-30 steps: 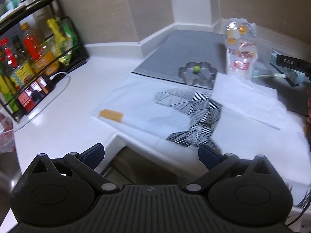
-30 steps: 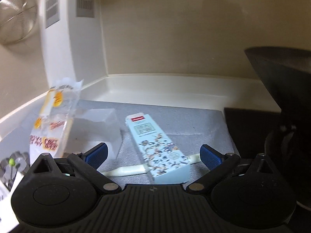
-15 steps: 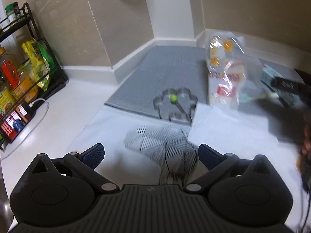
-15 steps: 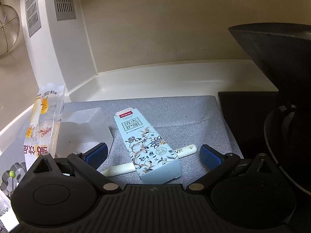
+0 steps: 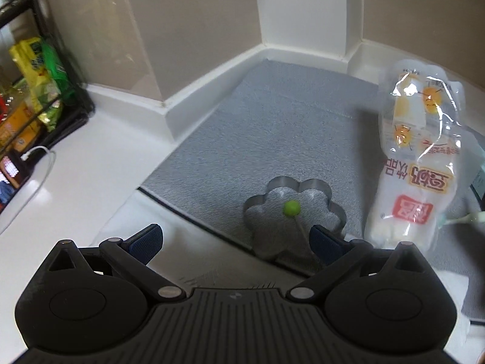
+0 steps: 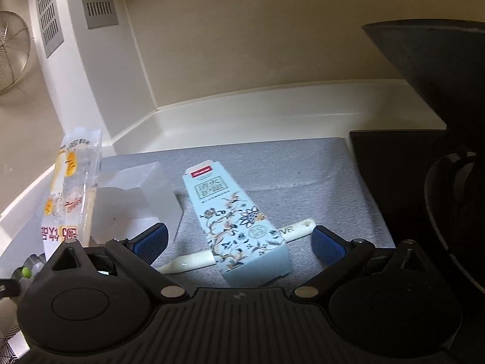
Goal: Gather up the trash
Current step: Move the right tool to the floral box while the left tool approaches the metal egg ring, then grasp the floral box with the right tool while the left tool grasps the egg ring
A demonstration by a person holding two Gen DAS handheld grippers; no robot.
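Note:
A clear printed plastic food bag (image 5: 415, 163) stands on the grey mat (image 5: 266, 127), right of my open, empty left gripper (image 5: 235, 241). A flower-shaped metal ring (image 5: 315, 194) with a green-tipped stick (image 5: 291, 207) lies just ahead of that gripper. In the right wrist view, a pale blue floral carton (image 6: 236, 221) lies on the mat over a white toothbrush (image 6: 194, 261), between the fingers of my open, empty right gripper (image 6: 239, 241). The bag (image 6: 71, 194) and a frosted plastic box (image 6: 136, 203) stand to the left.
A black rack with bottles and snack packets (image 5: 33, 91) stands at the far left on the white counter (image 5: 75, 188). A dark stove top (image 6: 394, 176) and a black pan (image 6: 436, 60) are at the right. Walls close the back.
My left gripper has moved forward over the white sheet and patterned bag towards the metal ring and food bag. My right gripper has edged closer to the blue carton.

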